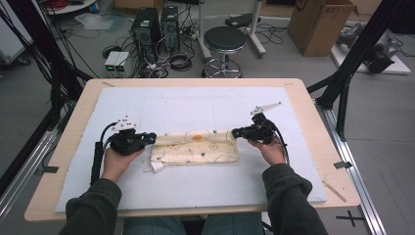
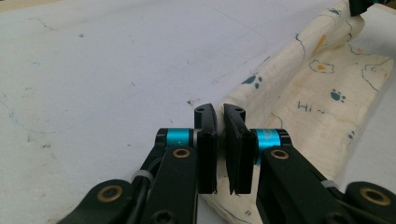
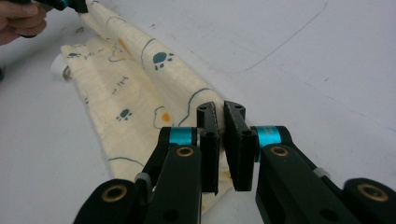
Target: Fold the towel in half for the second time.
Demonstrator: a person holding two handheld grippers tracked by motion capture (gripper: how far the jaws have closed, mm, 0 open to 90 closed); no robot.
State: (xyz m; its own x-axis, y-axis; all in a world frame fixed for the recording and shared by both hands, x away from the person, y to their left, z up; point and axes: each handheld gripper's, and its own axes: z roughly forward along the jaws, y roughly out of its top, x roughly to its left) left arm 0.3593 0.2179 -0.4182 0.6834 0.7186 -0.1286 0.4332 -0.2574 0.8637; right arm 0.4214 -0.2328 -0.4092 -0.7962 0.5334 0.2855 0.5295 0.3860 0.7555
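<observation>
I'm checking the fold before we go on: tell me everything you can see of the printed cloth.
The cloth is cream fabric printed with blue paw marks, orange spots and thin line drawings. It lies folded into a long band across the white mat, its far edge raised in a soft roll. The left gripper pinches its left end and the right gripper its right end.

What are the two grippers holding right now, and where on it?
Both hold the folded cream cloth: the left gripper pinches its left end at the far fold, the right gripper its right end.
</observation>
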